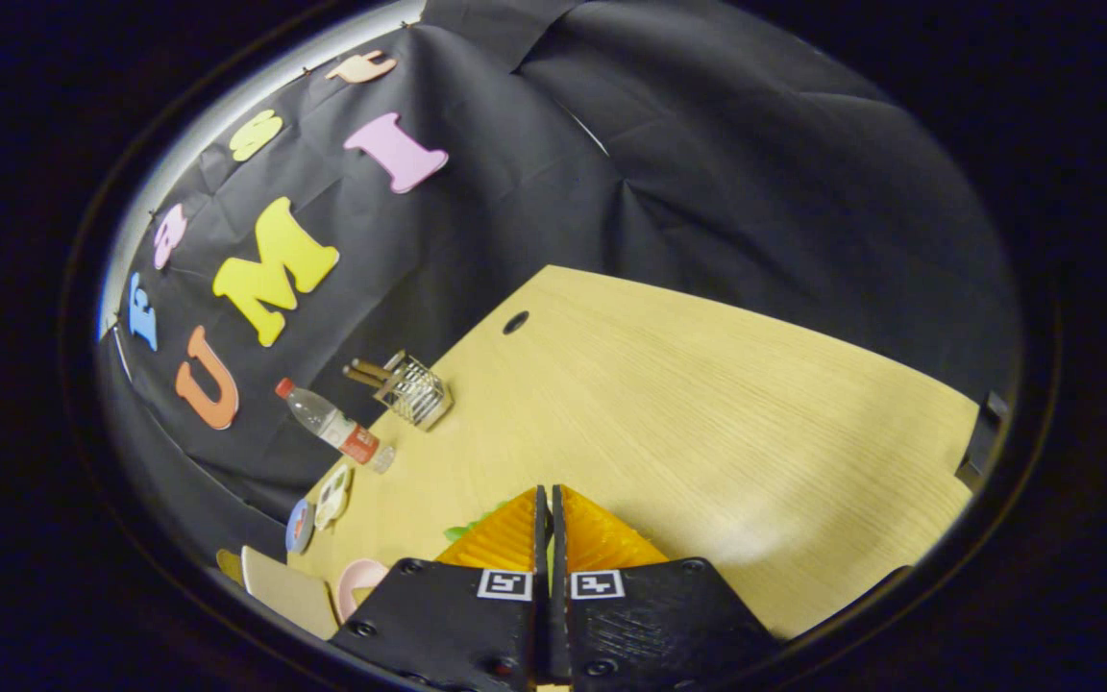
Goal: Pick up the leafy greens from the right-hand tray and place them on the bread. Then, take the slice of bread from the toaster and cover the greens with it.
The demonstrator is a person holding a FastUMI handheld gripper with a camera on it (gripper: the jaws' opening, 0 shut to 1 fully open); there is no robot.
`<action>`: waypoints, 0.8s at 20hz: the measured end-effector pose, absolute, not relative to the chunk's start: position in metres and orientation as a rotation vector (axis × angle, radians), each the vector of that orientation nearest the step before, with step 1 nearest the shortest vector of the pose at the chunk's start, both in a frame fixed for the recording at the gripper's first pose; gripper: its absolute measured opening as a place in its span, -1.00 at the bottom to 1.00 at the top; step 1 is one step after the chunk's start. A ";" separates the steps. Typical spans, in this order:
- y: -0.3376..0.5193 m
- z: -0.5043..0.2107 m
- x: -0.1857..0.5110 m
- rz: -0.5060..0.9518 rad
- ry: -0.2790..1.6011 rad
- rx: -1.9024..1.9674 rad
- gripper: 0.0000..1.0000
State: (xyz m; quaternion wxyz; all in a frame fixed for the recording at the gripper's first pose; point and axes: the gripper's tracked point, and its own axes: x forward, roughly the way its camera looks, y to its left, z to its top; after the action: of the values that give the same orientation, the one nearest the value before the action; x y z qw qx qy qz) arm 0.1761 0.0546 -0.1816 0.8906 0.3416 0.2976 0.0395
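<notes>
My gripper (550, 492) is shut, its two fingers pressed together with only a thin slit between them. It is tilted and held above the light wooden table (688, 404). A small edge of the leafy greens (465, 529) peeks out from under the left finger, and the rest of the greens is hidden below the fingers. Left of the fingers, near the table's edge, lie a pink dish (359, 579) and a tan flat piece (286, 588). I cannot tell whether the tan piece is bread.
At the table's far left edge stand a clear holder with brown sticks (411, 386) and a plastic bottle with a red cap (334, 427). Two small round items (315, 511) lie nearer. A dark cable hole (515, 322) is in the tabletop beyond.
</notes>
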 end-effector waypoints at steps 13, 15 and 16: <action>0.179 -0.051 0.124 0.323 0.448 0.673 -1.00; 0.219 -0.040 0.117 0.380 0.448 0.672 -1.00; 0.239 -0.038 0.113 0.407 0.452 0.677 -1.00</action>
State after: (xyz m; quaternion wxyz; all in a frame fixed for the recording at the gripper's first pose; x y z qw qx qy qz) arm 0.1131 0.2385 -0.0375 0.8982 0.3270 0.2182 0.1966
